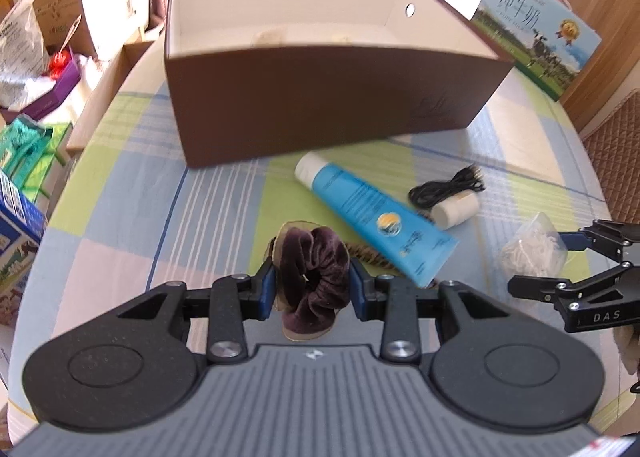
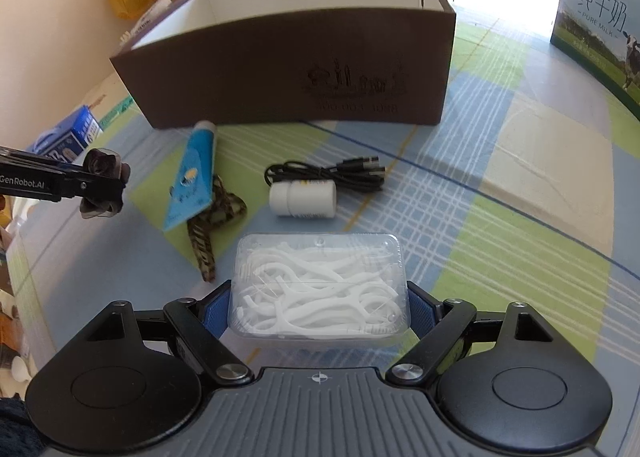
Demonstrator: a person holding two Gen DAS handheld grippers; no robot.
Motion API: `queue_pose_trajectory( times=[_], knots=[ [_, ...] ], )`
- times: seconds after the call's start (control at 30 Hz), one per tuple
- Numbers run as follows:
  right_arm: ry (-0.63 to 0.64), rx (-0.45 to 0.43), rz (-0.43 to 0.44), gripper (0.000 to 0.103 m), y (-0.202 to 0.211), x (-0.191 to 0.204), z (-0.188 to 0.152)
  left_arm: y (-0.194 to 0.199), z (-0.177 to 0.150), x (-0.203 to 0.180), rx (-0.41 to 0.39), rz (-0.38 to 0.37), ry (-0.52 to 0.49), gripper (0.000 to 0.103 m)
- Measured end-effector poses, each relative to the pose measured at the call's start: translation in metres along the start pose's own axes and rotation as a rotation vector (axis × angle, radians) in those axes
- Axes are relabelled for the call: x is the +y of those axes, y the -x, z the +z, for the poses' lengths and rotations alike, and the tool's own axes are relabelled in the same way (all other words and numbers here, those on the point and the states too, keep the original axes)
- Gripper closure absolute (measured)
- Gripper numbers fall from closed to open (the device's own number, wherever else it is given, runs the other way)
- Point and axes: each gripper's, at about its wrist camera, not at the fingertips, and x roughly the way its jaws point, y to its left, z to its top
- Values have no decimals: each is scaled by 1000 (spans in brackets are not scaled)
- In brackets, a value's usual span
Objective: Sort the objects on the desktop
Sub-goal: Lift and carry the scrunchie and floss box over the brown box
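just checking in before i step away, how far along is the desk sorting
Done: hard to say; faint shapes lie inside the brown box. In hand: the left gripper clamps a purple scrunchie, the right gripper a clear floss pick case. Left on the tablecloth: blue tube, black cable, white bottle, patterned hair tie.

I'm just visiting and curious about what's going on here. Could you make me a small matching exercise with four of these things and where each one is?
Things:
1. purple scrunchie
2. box of floss picks
3. blue tube
4. black cable

Places:
A. lying just behind the white bottle
B. held in the right gripper
C. held in the left gripper
D. lying in front of the brown box

Pairs: 1-C, 2-B, 3-D, 4-A
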Motion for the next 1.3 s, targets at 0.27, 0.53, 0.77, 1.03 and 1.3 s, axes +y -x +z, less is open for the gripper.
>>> queue_pose_trajectory(
  times=[0.27,0.53,0.77,1.03,1.3],
  knots=[
    [19,-40,29,21,14,4,24,22,17,-12,-75,-24,-37,72],
    [60,-88,47,21,24,7,53,36,36,-16,-133,-30,-80,72],
    [102,-137,58,21,30,9,86,42,61,-13,-178,-17,-121,72],
    [129,-203,65,21,33,9,130,43,100,-9,-220,-8,-157,72],
    [126,-235,74,21,25,7,176,31,135,2,-216,2,-173,72]
  ],
)
